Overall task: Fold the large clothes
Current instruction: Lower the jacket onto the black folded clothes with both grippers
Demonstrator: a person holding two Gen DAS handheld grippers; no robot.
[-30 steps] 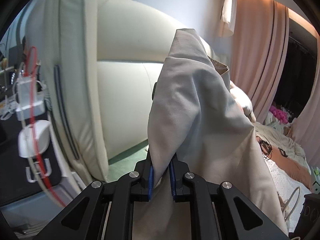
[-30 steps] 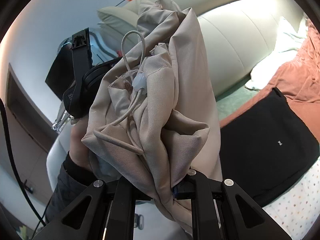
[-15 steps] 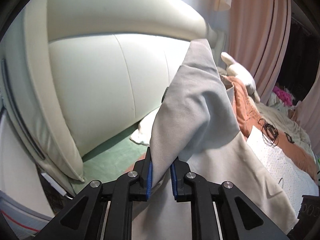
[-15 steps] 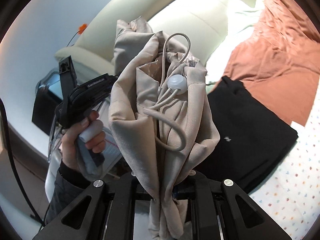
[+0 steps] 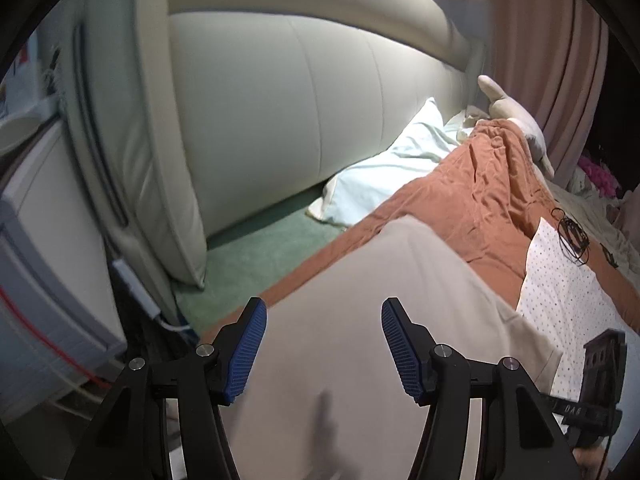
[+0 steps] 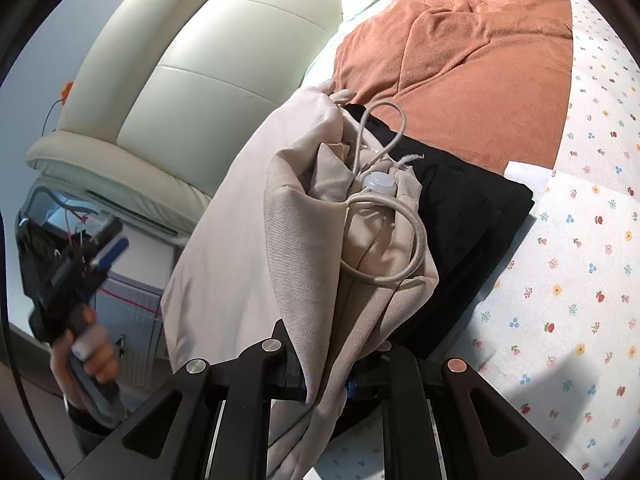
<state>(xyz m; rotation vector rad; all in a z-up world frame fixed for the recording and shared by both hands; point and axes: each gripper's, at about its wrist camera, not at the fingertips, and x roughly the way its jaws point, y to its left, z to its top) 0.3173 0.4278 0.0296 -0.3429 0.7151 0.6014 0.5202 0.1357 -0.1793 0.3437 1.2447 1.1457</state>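
A home bedroom: padded headboard [image 5: 280, 120], pillow [image 5: 392, 172], rust blanket [image 6: 460, 60], pink curtains [image 5: 552, 60].

A: How is the beige garment [image 6: 248, 264] finished?
B: A matt, finely woven cloth is seen, with a smooth braided drawcord [image 6: 400, 232] and a translucent plastic cord lock [image 6: 378, 182] at its gathered edge.

A: And the bedding?
B: The rust blanket [image 6: 460, 60] is shown as soft, slightly napped cloth; the bed sheet [image 6: 580, 280] is a matt printed cotton-like fabric. The folded black garment [image 6: 472, 216] is matt and smooth.

A: The headboard [image 5: 280, 120]?
B: Padded cream upholstery like leather is seen, smooth with a faint sheen.

A: The left hand-held gripper [image 5: 323, 348]?
B: Matt black plastic is seen, with bright metal screws and ribbed blue pads [image 5: 248, 344].
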